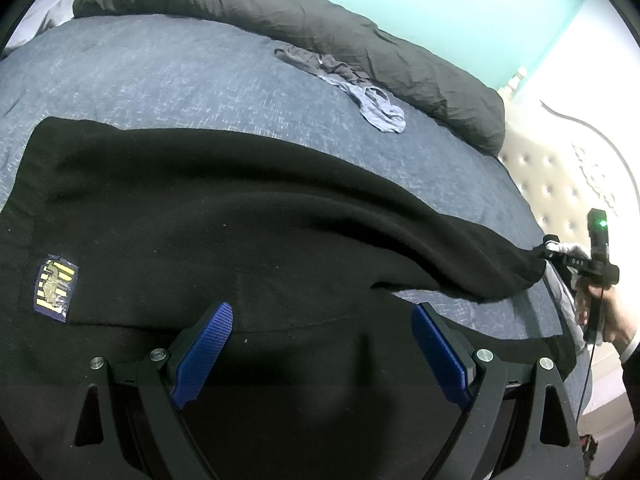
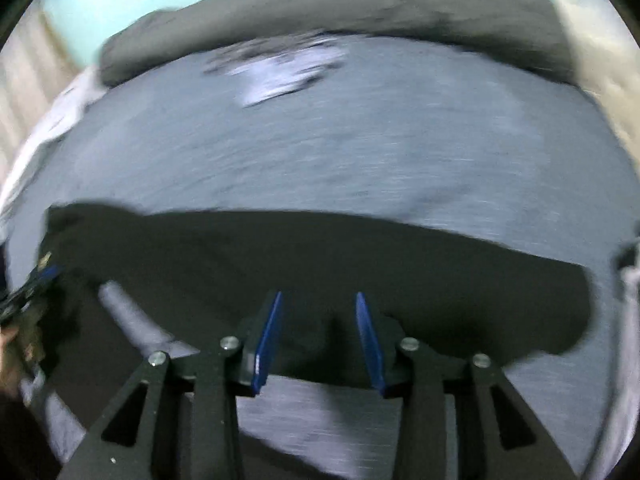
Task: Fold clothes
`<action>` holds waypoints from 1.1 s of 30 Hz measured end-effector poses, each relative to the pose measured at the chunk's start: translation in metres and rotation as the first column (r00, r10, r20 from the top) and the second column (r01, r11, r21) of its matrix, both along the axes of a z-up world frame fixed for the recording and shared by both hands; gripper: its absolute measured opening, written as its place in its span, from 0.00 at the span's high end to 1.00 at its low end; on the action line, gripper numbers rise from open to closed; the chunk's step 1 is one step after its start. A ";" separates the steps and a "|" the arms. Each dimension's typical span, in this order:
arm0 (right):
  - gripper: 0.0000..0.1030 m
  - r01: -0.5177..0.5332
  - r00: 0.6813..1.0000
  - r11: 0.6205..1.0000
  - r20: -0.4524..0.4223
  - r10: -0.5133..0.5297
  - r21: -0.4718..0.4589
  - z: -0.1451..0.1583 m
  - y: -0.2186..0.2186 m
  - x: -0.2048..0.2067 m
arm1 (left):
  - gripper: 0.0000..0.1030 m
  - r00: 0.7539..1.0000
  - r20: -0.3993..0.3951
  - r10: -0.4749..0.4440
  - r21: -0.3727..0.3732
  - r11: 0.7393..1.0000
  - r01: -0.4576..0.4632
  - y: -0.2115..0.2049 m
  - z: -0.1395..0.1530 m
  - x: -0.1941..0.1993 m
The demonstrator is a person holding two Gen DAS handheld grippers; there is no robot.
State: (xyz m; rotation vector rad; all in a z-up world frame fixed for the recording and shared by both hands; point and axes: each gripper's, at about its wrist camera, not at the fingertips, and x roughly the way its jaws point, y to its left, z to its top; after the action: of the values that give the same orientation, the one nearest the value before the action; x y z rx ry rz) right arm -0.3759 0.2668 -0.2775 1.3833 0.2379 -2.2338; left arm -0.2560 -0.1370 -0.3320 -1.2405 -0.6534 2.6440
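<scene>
Looking across the bed [image 1: 168, 76], we saw its blue-grey cover with a dark duvet [image 1: 280, 12] bunched along the far edge. Our black garment [image 1: 224, 208] lay spread over the near edge. A small crumpled grey piece [image 1: 376, 108] sat near the duvet. Our left gripper [image 1: 322, 322] stood wide apart above the garment, empty. Our right gripper [image 2: 319, 308], blurred, was partly apart over the garment's near hem, clamping nothing.

Beyond the black garment [image 1: 224, 208], a broad stretch of blue bedspread [image 1: 168, 80] lies bare. Farther back, small crumpled clothes [image 1: 360, 88] and a dark grey duvet [image 1: 280, 16] bar the way; a tufted headboard [image 1: 552, 184] closes the right.
</scene>
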 end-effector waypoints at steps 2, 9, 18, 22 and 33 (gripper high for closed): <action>0.62 -0.096 0.995 0.995 0.000 0.096 0.016 -0.009 -0.033 0.008 | 0.09 1.000 0.002 0.001 0.003 1.000 -0.001 0.000 -0.001 0.000; 0.50 -0.284 0.959 0.958 0.042 0.282 0.043 -0.034 -0.091 0.021 | 0.09 1.000 0.002 0.005 0.010 1.000 -0.005 -0.002 0.000 0.003; 0.86 -0.373 0.928 0.919 0.059 0.368 0.131 -0.059 -0.104 0.025 | 0.09 1.000 -0.005 0.000 0.014 1.000 0.000 -0.002 0.003 0.003; 0.97 -0.380 0.925 0.915 0.044 0.378 0.134 -0.056 -0.097 0.024 | 0.09 1.000 -0.006 0.001 0.016 1.000 -0.001 -0.002 0.004 0.002; 0.98 -0.238 0.948 0.968 -0.195 0.251 0.084 0.006 -0.080 -0.005 | 0.09 1.000 -0.006 0.007 0.020 1.000 -0.007 -0.004 0.003 0.002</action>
State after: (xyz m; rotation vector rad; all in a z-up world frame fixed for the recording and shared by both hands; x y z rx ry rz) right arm -0.3807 0.1870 -0.2715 1.0853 0.5219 -2.1715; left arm -0.2539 -0.1409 -0.3294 -1.2267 -0.6824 2.6389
